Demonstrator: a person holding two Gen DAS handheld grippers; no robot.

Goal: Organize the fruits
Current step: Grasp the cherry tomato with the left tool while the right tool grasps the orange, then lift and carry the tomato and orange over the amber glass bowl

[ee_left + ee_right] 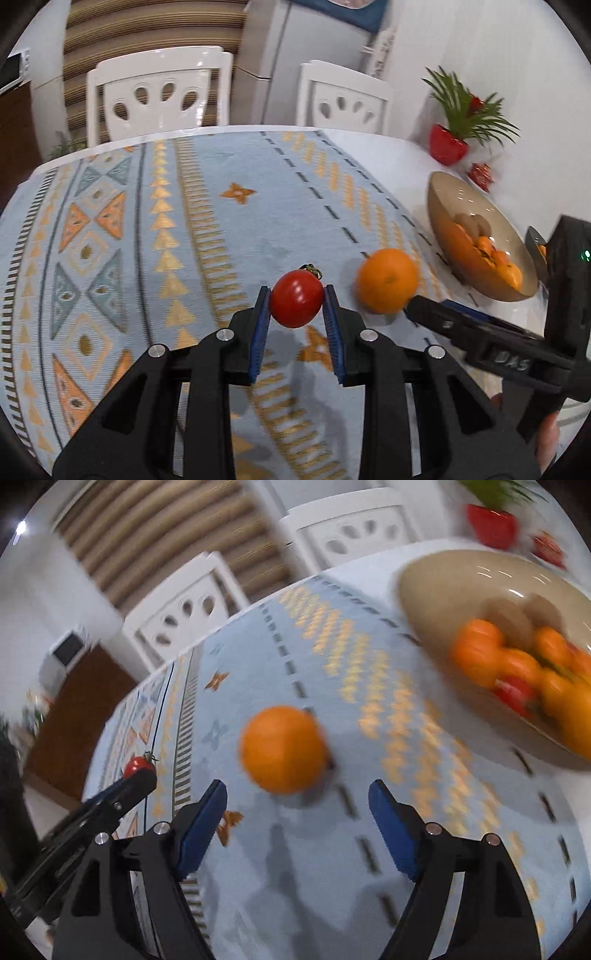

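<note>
Two grippers | left gripper (297, 308) clamps tomato (296, 298) | right gripper (297, 794) agape, orange (282, 749) blurred, seemingly loose

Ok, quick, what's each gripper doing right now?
Left gripper: closed on the tomato, lifted off the cloth.
Right gripper: open, holding nothing; the orange lies just ahead of its fingertips.
</note>
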